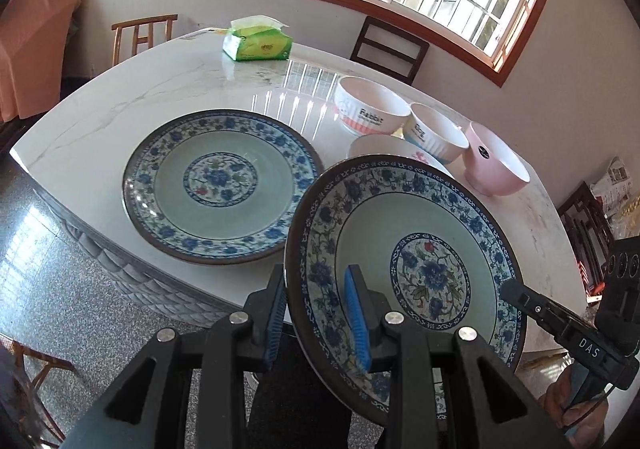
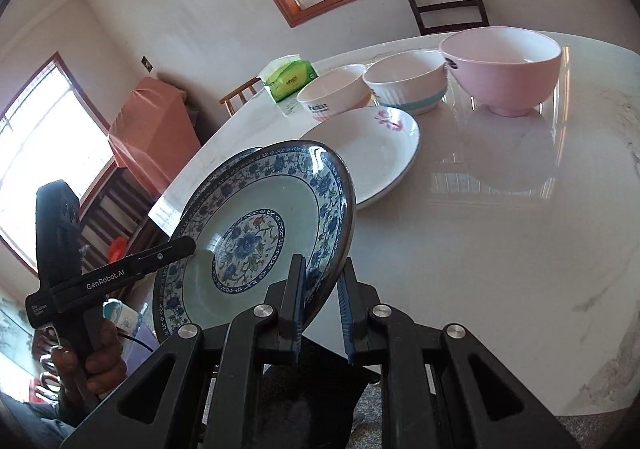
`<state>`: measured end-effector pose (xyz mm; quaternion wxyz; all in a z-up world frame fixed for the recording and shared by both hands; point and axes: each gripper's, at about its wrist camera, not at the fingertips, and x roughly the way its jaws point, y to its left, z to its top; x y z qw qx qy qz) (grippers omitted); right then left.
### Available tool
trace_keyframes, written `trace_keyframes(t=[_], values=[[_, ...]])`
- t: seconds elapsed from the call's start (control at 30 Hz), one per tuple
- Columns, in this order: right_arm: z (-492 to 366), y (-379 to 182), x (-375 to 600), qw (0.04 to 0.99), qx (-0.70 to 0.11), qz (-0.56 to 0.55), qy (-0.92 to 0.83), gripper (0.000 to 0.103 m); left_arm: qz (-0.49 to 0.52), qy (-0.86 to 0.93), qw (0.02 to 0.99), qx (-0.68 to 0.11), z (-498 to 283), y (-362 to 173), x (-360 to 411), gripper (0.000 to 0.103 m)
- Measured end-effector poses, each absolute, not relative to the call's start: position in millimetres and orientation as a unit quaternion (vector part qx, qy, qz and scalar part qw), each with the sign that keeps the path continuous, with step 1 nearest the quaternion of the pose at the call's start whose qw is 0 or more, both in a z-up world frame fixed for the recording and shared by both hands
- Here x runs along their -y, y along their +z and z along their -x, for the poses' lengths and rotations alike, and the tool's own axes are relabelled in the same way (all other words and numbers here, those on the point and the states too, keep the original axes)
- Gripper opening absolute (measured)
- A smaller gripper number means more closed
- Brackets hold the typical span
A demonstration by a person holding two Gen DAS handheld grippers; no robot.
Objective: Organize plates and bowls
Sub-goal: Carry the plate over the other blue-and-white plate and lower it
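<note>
The left gripper (image 1: 320,313) has its jaws clamped on the near rim of a blue floral plate (image 1: 404,269), one blue pad (image 1: 357,321) inside the dish and the other behind the rim, holding it tilted up above the near edge of the counter (image 1: 160,89). In the right wrist view the same plate (image 2: 256,233) stands steeply on edge, and the right gripper (image 2: 320,297) has its jaws set either side of the plate's lower rim; the left pad (image 2: 298,309) lies against the plate, while the right pad (image 2: 345,313) seems to stand just off it, so I cannot tell whether this grip is closed. A second blue floral plate (image 1: 220,185) lies flat on the counter near its near left edge. Behind the lifted plate sits a white plate with a pink flower (image 2: 372,157), and beyond it, toward the far right edge, a row of three bowls: a white ribbed bowl with lettering (image 1: 370,105), a white bowl with a blue band (image 1: 434,137), and a pink bowl (image 1: 498,159). A green tissue pack (image 1: 258,41) rests at the far edge of the counter.
</note>
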<state>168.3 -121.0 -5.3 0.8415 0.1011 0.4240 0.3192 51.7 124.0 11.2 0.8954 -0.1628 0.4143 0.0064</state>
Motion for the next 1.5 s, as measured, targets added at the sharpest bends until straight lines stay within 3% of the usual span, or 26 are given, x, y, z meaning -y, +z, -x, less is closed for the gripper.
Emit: trace_keyframes(t=[0.6,1.5], values=[[-204,-17,6,0.819,-0.435,-0.056,0.370,0.017,0.207,0.094,0.891,-0.394,-64,2,-232,0.029],[-202,-20,-24,0.825,-0.437,-0.027,0.358,0.018,0.210,0.115,0.887,-0.395,-99,-15,-259,0.029]])
